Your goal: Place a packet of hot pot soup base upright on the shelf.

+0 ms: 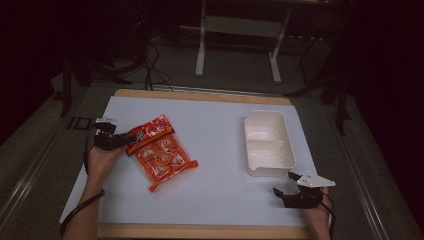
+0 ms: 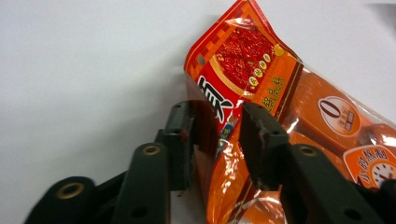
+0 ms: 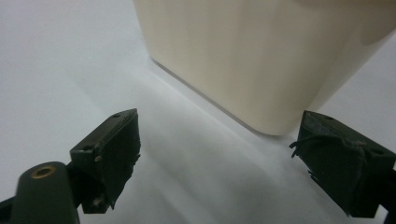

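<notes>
An orange-red snack packet (image 1: 161, 150) lies slantwise on the left half of the white table sheet (image 1: 220, 195). My left gripper (image 1: 127, 137) is at its upper left corner. In the left gripper view that printed corner of the packet (image 2: 261, 70) stands up between the two jaws of the left gripper (image 2: 217, 121). The jaws are parted and their pads do not squeeze it. My right gripper (image 1: 283, 182) rests open at the near right, just short of the near corner of a white two-compartment box (image 1: 265, 116). Nothing lies between the right gripper's (image 3: 219, 135) fingers, and the box wall (image 3: 233, 60) rises just ahead.
The wooden table edge (image 1: 200, 231) runs along the front. Beyond the far edge stand a white metal frame (image 1: 201, 50) and dark cables on the floor (image 1: 155, 70). A bare stretch of sheet lies between packet and box.
</notes>
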`<state>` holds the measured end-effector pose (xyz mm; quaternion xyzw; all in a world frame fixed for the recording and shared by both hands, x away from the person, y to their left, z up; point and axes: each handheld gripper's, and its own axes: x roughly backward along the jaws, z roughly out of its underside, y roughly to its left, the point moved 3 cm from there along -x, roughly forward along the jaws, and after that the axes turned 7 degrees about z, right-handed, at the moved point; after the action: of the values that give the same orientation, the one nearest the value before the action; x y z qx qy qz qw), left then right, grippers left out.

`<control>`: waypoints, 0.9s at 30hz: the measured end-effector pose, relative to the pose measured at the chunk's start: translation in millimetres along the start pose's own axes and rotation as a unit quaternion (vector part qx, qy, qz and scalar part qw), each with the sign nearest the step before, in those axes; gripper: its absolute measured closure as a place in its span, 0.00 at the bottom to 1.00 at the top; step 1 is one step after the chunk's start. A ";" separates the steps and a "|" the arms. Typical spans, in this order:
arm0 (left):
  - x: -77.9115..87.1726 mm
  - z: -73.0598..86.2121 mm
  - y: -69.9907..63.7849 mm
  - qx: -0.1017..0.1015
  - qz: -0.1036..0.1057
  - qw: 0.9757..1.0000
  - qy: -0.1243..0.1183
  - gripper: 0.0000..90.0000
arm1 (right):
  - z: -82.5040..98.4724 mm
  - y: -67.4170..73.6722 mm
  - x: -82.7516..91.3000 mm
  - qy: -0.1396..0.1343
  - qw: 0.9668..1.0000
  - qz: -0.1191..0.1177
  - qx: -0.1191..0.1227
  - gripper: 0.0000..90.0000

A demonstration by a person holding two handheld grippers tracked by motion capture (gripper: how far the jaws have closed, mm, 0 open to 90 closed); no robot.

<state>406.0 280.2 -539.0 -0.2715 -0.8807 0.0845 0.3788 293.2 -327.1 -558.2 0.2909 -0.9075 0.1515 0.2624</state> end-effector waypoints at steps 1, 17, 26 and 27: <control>-1.9 -1.0 -0.9 0.000 0.001 1.000 0.001 0.71 | 0.0 0.1 0.0 0.000 1.000 0.000 0.000 0.15; -11.7 -17.2 -23.6 -0.050 0.041 0.998 0.016 0.79 | 0.0 0.3 -0.1 0.000 1.000 -0.004 0.002 0.15; -37.0 -34.1 -51.7 -0.097 0.043 0.993 0.049 0.79 | 0.0 0.5 -0.2 0.000 1.000 -0.007 0.004 0.15; -43.5 -36.7 -55.7 -0.103 0.037 0.992 0.058 0.79 | 0.0 0.6 -0.2 0.000 1.000 -0.008 0.005 0.15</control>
<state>433.7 207.9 -520.6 -0.3460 -0.8507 -0.0090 0.3956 292.9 -326.6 -558.4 0.2994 -0.9044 0.1538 0.2623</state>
